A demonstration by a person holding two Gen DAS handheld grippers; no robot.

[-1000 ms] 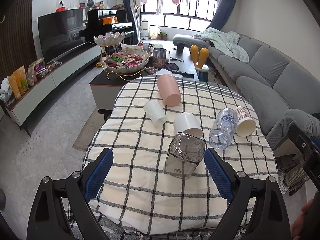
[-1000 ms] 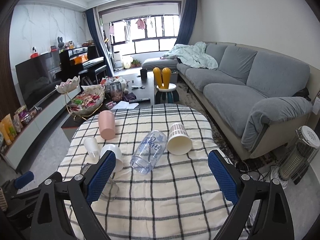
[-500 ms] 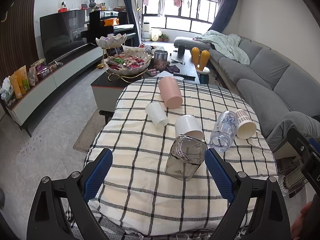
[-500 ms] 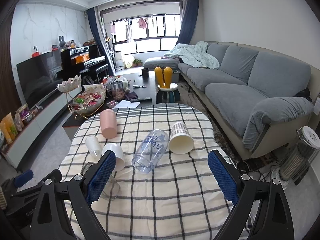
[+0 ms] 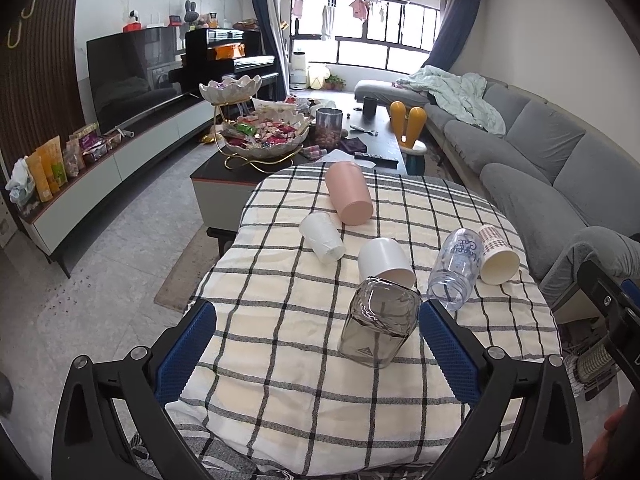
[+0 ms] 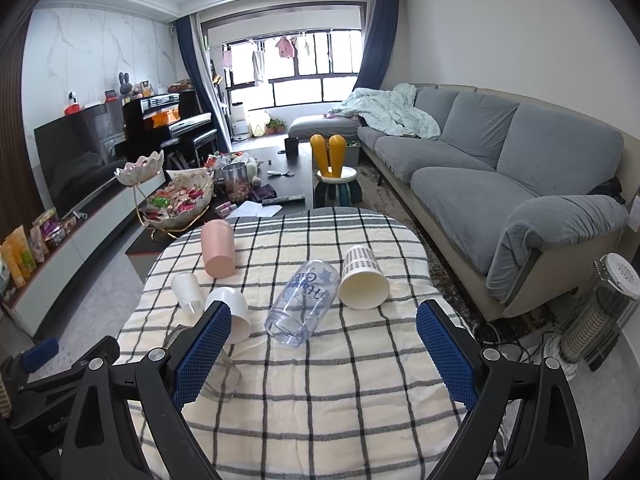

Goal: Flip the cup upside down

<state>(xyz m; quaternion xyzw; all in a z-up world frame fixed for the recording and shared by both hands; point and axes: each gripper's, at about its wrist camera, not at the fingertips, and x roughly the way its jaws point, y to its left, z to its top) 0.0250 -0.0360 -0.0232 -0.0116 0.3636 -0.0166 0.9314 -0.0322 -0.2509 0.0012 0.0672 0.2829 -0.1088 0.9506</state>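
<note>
Our left hand-held gripper (image 5: 316,344) fills the bottom of the left wrist view with its blue pads spread wide apart and nothing between them. Our right hand-held gripper (image 6: 324,350) sits the same way along the bottom of the right wrist view, pads wide apart and empty.

Just above the left gripper's right pad, at lower centre of the frame, we see the smoky grey square cup (image 5: 378,322) lying on its side on the checked cloth of the tabletop (image 5: 280,360). Right behind it, touching or nearly so, lies a white cup (image 5: 385,261), mouth toward us. To its right lies a clear printed bottle (image 5: 454,268), and beside that a patterned paper cup (image 5: 498,260). Further up the frame lie a small white plastic cup (image 5: 322,235) and a pink tumbler (image 5: 348,193), both on their sides.

In the right wrist view the grey cup shows only partly at lower left, behind our left pad. The clear bottle (image 6: 302,302) lies at centre frame, well above the gap between the pads.
</note>
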